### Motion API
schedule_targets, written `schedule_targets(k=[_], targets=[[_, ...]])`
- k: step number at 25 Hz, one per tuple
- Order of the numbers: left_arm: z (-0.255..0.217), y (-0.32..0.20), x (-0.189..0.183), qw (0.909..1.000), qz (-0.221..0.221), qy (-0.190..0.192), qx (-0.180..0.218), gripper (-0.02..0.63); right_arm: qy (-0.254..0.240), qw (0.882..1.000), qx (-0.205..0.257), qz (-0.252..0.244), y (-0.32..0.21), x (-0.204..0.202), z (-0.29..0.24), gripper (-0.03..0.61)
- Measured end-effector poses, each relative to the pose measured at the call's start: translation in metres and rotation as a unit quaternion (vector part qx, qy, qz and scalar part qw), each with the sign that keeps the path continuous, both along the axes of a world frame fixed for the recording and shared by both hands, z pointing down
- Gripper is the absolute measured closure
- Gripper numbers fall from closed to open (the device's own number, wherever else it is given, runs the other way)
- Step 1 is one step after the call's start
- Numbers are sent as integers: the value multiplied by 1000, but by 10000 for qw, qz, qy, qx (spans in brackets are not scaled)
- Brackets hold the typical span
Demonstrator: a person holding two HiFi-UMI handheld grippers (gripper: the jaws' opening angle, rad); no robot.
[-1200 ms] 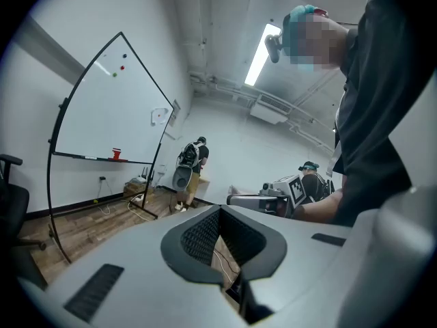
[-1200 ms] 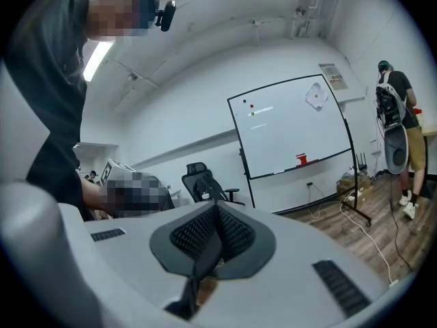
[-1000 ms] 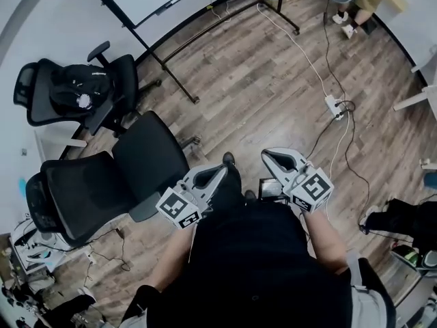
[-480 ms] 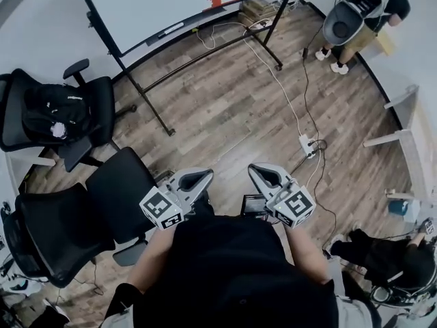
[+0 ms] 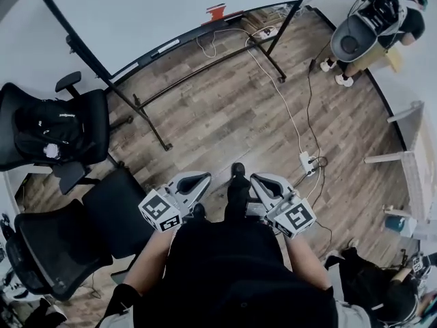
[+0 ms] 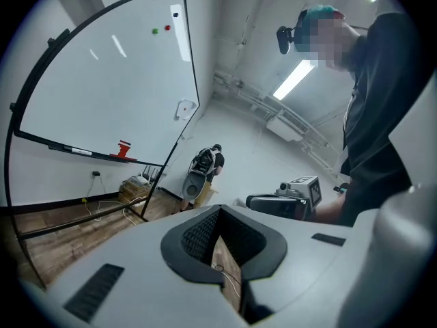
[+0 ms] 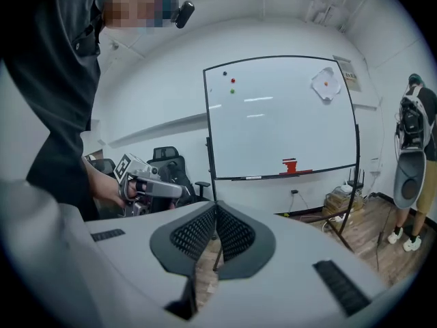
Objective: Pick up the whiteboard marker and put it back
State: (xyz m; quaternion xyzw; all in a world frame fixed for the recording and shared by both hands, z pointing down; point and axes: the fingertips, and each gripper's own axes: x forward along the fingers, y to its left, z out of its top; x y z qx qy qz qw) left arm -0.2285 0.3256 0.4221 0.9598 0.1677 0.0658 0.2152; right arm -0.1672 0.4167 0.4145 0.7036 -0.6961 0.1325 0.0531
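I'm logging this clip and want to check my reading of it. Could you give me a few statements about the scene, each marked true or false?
1. The left gripper is shut and holds nothing. True.
2. The right gripper is wide open. False: it is shut, with nothing in it.
3. A red object sits on the tray of the whiteboard. True.
4. The office chairs stand at the right of the head view. False: they are at its left.
5. Nobody else is in the room. False: a second person stands at the far right.
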Motion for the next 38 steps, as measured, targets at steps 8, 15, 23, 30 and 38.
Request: schedule_targets(k=[8,15,23,30,38], targets=[[-25,-36,113,9973,-635,-208,289,601,-308,9959,70,-851,-52,123,10,558],[-54,-87,181,9858,-1379,-297,908,601,-420,9886,116,-1444,-106,203,20,558],[-44,-185,208,9758,-1521,-402,1518,601,-361,9891,30,-1425,-189,247,33,558],[-39,-298,222,9774,-1593,-212,1372,601,-227,9917,-97,-1263,-297,260,20,558],[-22,-371,238,9812,-1369,-309,1325,601,142,9923,-100,-1230,-391,272,8,558]])
